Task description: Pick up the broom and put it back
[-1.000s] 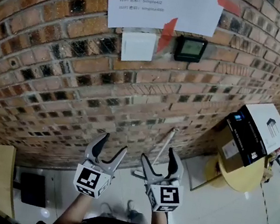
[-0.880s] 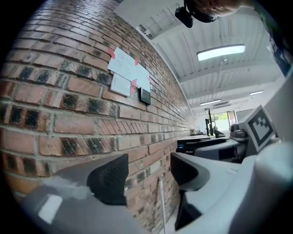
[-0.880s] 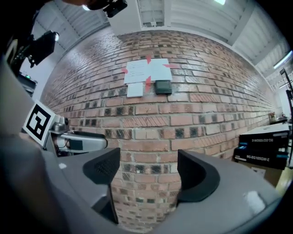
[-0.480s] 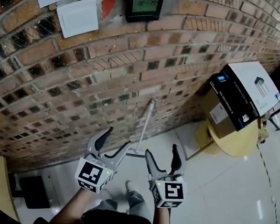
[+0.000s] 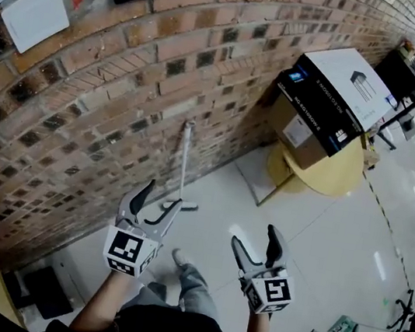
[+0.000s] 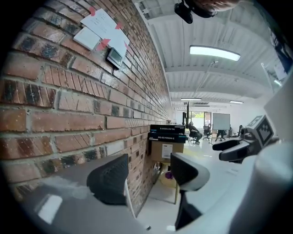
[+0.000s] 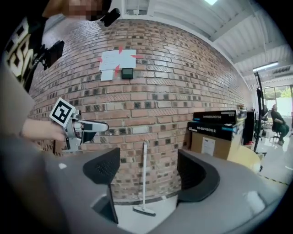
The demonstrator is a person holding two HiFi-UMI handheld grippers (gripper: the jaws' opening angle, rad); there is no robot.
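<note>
The broom (image 5: 184, 161) leans against the brick wall (image 5: 126, 85), head at the floor's (image 5: 313, 242) wall edge. The left claw (image 5: 162, 195) and right claw (image 5: 255, 236) gape empty, apart from it. It is likely light, stiff and slim-handled, so grip it mid-handle.

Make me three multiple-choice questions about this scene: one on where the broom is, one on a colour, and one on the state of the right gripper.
1. Where is the broom?
A. Lying on the round table
B. Standing against the brick wall
C. Clamped in a gripper

2. What colour is the broom's handle?
A. Red
B. Black
C. White

3. What state is the right gripper in?
A. Open, gripping nothing
B. Shut on the broom
C. Shut on a box

Answers:
1. B: it stands head down with its handle up the bricks.
2. C: the handle shows white in the right gripper view.
3. A: its jaws stand apart, with the broom well beyond them.
</note>
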